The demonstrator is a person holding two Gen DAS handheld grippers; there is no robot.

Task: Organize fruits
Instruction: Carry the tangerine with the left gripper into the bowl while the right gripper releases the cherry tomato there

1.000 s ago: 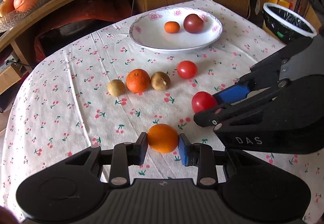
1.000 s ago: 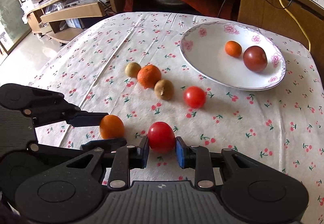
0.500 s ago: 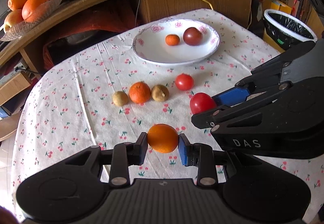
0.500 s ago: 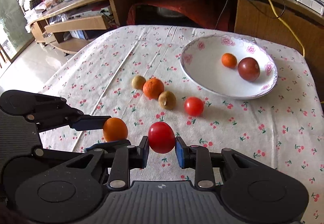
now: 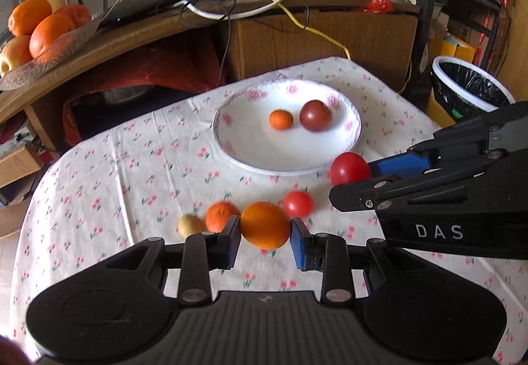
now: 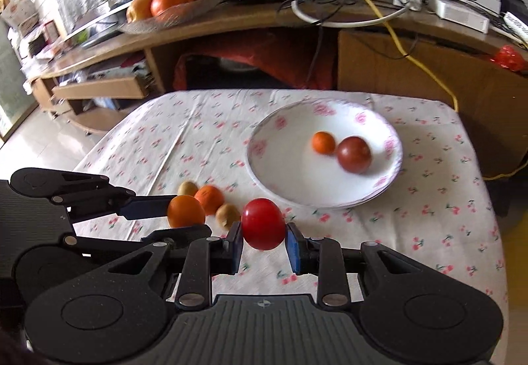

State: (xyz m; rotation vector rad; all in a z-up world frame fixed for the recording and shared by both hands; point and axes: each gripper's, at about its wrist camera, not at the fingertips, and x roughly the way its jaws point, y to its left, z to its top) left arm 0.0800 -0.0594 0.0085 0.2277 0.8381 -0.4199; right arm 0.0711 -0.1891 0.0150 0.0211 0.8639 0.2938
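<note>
My left gripper (image 5: pixel 265 238) is shut on an orange (image 5: pixel 265 225) held above the cloth. Beside it, my right gripper (image 6: pixel 263 241) is shut on a red tomato (image 6: pixel 263 223), also lifted; that same tomato (image 5: pixel 349 168) shows at the right of the left wrist view. Ahead lies a white flowered plate (image 5: pixel 250 154) holding a small orange (image 5: pixel 280 119) and a dark red tomato (image 5: pixel 315 115). On the cloth below rest a second orange (image 5: pixel 219 215), a red tomato (image 5: pixel 297 203), a brown fruit (image 5: pixel 190 225) and another brown fruit (image 6: pixel 227 214).
The table wears a white cherry-print cloth (image 5: pixel 132 167). Behind it runs a wooden shelf (image 5: pixel 158 25) with cables and a glass bowl of oranges (image 5: pixel 36 32). A white bin with a black liner (image 5: pixel 468 88) stands at the right, off the table.
Both grippers have risen off the cloth with their fruit and moved toward the plate. The loose fruits on the cloth now lie below the fingers.
</note>
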